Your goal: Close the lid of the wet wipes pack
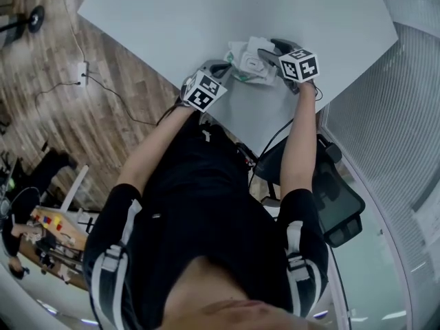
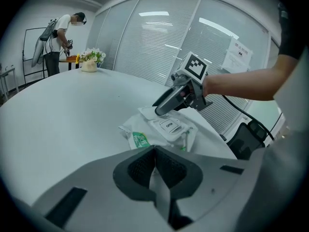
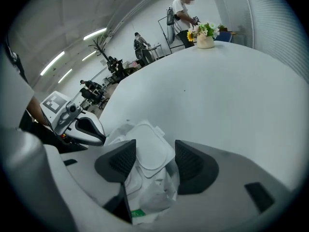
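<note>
The wet wipes pack [image 1: 249, 63] is a crumpled white pouch with green print, lying on the white table [image 1: 172, 19] near its front edge. Its white plastic lid [image 3: 150, 149] appears flipped back, away from the panel marked OPEN [image 2: 169, 125]. My right gripper [image 3: 155, 161] hangs open just over the pack, with the lid showing between its pads [image 3: 121, 161] but not touched. It reaches over the pack's far side [image 2: 166, 105]. My left gripper [image 2: 155, 153] is shut and empty, a little short of the pack's near end [image 1: 223, 69].
A vase of flowers [image 3: 205, 36] stands at the table's far end, with a person [image 2: 60, 37] working behind it. A glass wall with blinds [image 2: 164, 47] runs along one side. A black office chair [image 1: 330, 191] sits behind me by the table edge.
</note>
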Demonstrator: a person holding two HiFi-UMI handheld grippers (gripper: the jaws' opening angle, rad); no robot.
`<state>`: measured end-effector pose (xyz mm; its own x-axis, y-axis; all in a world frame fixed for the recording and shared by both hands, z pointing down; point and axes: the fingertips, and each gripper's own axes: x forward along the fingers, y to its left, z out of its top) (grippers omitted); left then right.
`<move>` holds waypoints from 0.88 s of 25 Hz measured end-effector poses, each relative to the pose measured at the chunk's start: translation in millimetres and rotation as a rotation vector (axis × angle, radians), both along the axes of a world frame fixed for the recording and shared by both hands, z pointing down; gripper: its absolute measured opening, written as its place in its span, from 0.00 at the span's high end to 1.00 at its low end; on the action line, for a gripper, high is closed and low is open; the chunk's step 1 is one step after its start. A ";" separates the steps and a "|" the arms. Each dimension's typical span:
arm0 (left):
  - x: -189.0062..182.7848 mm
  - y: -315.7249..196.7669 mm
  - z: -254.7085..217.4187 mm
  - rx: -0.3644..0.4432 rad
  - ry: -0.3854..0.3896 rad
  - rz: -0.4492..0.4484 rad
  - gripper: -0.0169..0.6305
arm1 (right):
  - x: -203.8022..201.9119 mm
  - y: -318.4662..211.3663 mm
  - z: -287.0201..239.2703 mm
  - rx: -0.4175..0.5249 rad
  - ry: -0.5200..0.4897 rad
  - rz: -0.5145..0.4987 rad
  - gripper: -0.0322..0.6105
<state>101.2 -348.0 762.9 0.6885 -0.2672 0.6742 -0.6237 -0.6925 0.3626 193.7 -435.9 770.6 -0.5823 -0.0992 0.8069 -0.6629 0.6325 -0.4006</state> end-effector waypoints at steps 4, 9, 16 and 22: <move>-0.8 -1.1 0.9 -0.001 -0.001 -0.004 0.94 | -1.5 1.8 -18.0 0.029 -0.003 -0.049 0.57; 0.6 -0.8 0.1 0.013 -0.006 -0.004 0.94 | -3.9 22.6 -46.6 0.049 -0.038 -0.149 0.57; -0.5 -0.3 -0.7 0.025 -0.014 -0.045 0.94 | -18.0 74.6 -44.3 -0.036 -0.039 -0.250 0.57; -0.5 0.9 1.0 0.028 -0.018 -0.052 0.94 | -17.5 86.5 -22.7 -0.071 0.032 -0.113 0.58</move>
<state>100.7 -347.1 764.0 0.6612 -0.3209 0.6781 -0.6651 -0.6688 0.3321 176.2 -349.5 748.0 -0.5601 0.0238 0.8281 -0.6023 0.6746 -0.4268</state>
